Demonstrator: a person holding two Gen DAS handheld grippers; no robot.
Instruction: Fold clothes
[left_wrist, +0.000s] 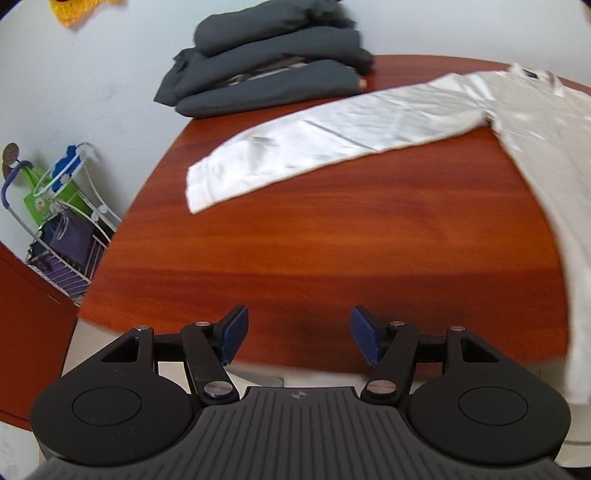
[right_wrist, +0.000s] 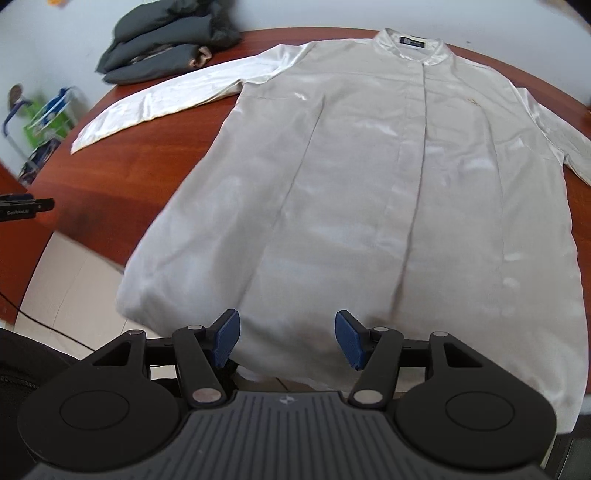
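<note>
Both my jaws stand well apart, nothing between the blue pads; left gripper hangs over bare wood near the table front edge, right gripper sits over the shirt hem. White shirt lies face up, spread flat, collar at the far side, hem draping slightly off the near edge, left sleeve stretched out toward the folded dark clothes, close to but seemingly not touching them. Looks like folding hasn't started. I'd take the sleeve at its cuff with the left, pinch only one layer edge, fold across the body keeping it flat, avoid dragging the hem further off
</note>
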